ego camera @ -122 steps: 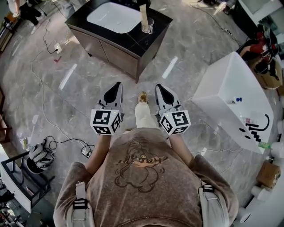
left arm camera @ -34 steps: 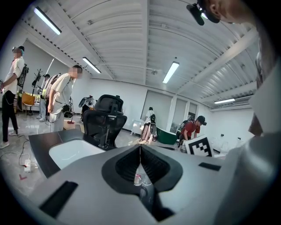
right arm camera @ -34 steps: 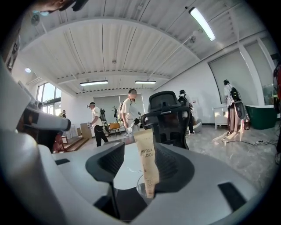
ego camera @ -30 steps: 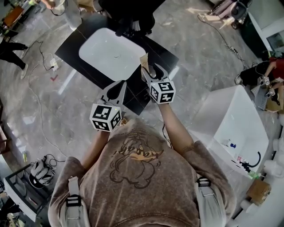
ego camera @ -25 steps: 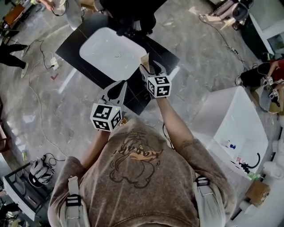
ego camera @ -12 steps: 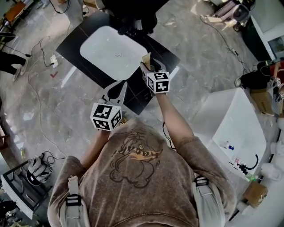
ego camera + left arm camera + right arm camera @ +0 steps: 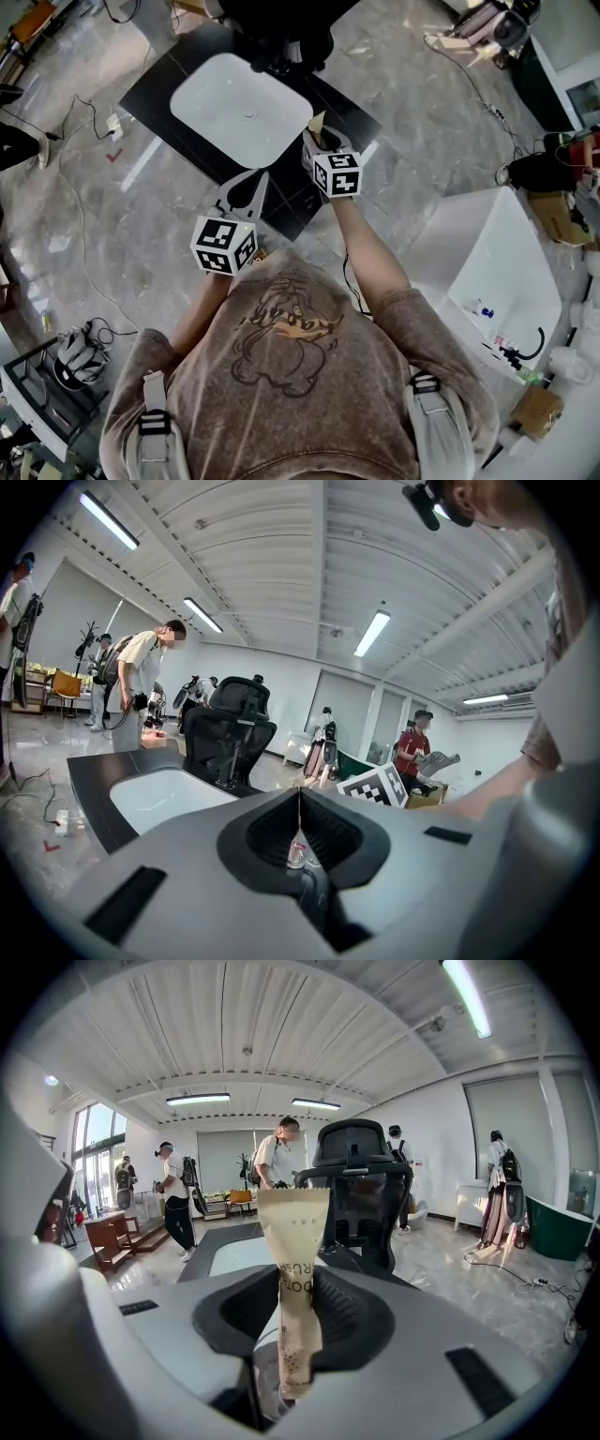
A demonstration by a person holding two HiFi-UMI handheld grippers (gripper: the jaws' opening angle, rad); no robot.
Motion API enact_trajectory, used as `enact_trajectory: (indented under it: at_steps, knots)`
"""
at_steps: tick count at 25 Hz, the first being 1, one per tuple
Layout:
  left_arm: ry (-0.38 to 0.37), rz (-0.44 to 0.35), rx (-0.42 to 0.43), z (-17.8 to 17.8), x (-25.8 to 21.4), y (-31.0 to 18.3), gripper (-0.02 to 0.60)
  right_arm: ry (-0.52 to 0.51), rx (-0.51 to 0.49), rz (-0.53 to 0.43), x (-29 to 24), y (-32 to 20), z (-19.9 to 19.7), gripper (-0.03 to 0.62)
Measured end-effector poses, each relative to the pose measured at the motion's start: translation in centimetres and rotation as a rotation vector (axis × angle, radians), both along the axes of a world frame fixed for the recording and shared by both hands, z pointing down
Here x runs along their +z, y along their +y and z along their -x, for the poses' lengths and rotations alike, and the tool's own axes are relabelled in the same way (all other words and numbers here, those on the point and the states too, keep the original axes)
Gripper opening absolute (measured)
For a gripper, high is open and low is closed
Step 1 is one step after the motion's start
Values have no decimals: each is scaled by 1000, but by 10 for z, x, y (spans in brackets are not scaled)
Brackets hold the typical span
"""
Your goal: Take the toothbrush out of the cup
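A toothbrush in a beige paper wrapper (image 7: 292, 1241) stands upright in a clear glass cup (image 7: 267, 1387) on the black vanity top (image 7: 169, 70). In the head view the wrapper's top (image 7: 315, 123) pokes up just beyond my right gripper (image 7: 319, 145), which hides the cup. The right gripper (image 7: 292, 1307) has its jaws closing, and their pads pinch the wrapper's lower half above the cup rim. My left gripper (image 7: 248, 183) hovers over the vanity's near edge, to the left, its tips (image 7: 300, 794) together with nothing in them.
A white sink basin (image 7: 239, 98) is set into the vanity, left of the cup. A black office chair (image 7: 281, 28) stands behind it. A white tub (image 7: 497, 253) sits on the floor to the right. Cables trail across the marble floor (image 7: 84, 206).
The right gripper has edged forward to the cup, and its jaws have come in round the wrapped toothbrush. The left gripper has stayed where it was.
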State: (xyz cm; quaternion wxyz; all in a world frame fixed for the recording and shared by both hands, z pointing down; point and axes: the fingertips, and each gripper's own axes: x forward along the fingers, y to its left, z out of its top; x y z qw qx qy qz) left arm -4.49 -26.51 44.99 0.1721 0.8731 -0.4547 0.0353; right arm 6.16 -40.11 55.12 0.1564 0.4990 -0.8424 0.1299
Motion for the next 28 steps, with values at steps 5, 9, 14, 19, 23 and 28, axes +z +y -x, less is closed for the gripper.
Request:
enact_trajectory:
  at_steps: [5, 9, 14, 19, 23, 28]
  knots:
    - [0, 4, 2, -1, 2, 1, 18, 3, 5, 1, 0, 0, -4, 123]
    - [4, 6, 5, -1, 3, 1, 17, 5, 4, -5, -5, 2, -7, 121]
    - [12, 10, 11, -4, 4, 2, 18, 10, 1, -21, -18, 9, -11, 120]
    - [19, 14, 20, -5, 5, 4, 18, -23, 4, -75, -55, 16, -14, 118]
    - [23, 15, 23, -6, 6, 4, 18, -37, -3, -148, -100, 18, -16, 118]
    - [32, 18, 27, -8, 6, 6, 17, -22, -8, -206, -134, 23, -20, 118]
